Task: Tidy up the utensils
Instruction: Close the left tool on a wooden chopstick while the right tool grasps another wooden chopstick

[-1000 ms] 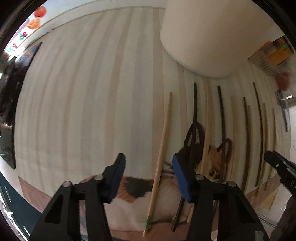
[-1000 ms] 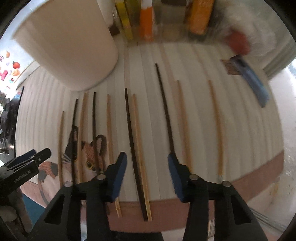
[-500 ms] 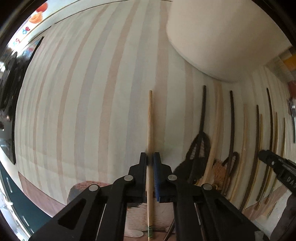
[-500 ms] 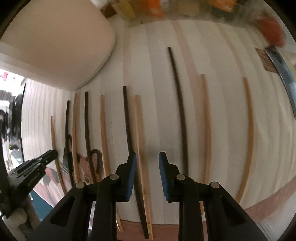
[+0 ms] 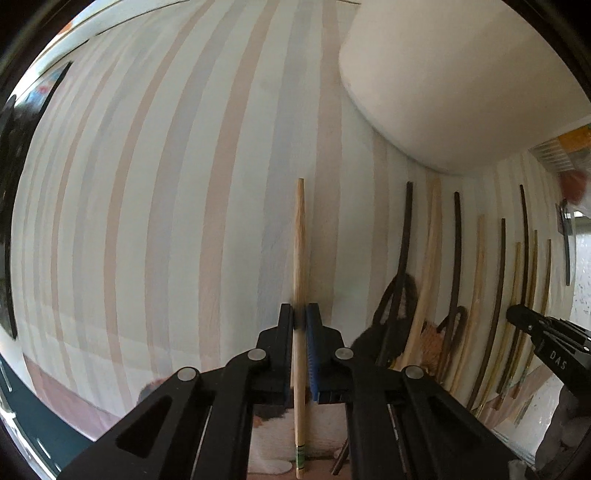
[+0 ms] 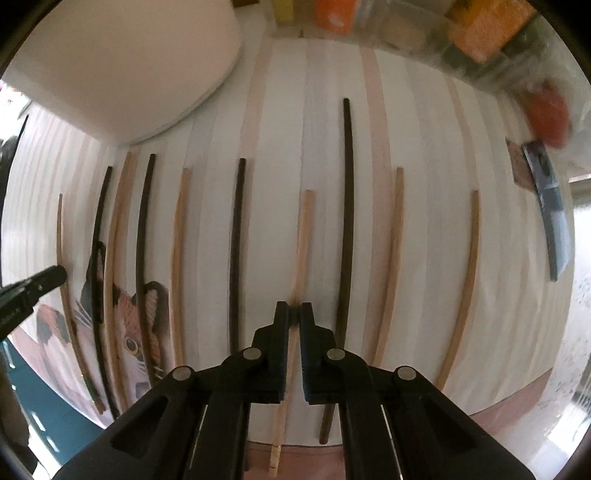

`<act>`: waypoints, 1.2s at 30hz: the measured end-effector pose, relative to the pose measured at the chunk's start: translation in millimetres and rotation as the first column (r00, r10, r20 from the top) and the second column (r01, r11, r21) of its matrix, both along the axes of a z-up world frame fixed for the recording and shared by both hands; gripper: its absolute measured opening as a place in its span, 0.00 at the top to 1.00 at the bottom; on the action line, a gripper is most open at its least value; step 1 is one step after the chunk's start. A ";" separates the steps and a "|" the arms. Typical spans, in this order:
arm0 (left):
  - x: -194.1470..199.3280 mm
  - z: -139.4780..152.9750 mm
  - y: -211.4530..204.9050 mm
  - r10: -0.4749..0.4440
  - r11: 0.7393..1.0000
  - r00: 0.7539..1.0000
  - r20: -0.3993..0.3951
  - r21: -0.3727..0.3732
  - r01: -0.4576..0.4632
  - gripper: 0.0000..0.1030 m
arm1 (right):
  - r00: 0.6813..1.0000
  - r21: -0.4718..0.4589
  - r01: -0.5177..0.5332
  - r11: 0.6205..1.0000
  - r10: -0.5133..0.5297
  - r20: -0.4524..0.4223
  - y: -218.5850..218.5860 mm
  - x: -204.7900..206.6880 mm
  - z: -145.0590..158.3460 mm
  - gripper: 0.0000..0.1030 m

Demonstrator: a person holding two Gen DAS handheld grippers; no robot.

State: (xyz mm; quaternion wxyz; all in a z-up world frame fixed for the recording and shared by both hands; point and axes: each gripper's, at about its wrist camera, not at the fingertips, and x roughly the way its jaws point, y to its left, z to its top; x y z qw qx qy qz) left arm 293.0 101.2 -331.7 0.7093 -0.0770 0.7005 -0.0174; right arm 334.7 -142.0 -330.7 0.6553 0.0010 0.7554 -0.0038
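Observation:
My left gripper is shut on a light wooden chopstick that runs straight ahead over the striped placemat. My right gripper has its jaws closing tight on another light wooden chopstick, and the pads press on it. That stick lies between two dark chopsticks. More light and dark chopsticks lie in a row on both sides. Each gripper shows at the edge of the other's view: the right gripper and the left gripper.
A large white container stands at the back of the mat, also seen in the left wrist view. Orange and yellow packets line the far edge. A blue tool lies at the right. A cat picture covers the mat's near left corner.
Both grippers went from open to shut on light chopsticks. The left one shifted over its stick first. The right one came down, and its stick now lies apart from the dark one beside it.

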 end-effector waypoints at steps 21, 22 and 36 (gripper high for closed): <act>30.0 8.6 7.7 -0.052 0.992 0.996 -0.078 -0.117 0.043 0.92 | 0.994 0.037 0.094 0.995 -0.092 -0.061 -22.1 20.8 -6.9 0.78; 33.8 9.6 7.5 -0.056 0.993 0.995 -0.078 -0.106 0.047 0.92 | 0.994 0.026 0.092 0.995 -0.090 -0.058 -20.3 21.5 -6.4 0.78; 40.0 20.5 -68.8 -0.134 0.989 0.991 -0.020 0.068 0.135 0.95 | 0.995 -0.038 0.094 0.995 -0.095 -0.019 8.1 20.9 -2.3 0.88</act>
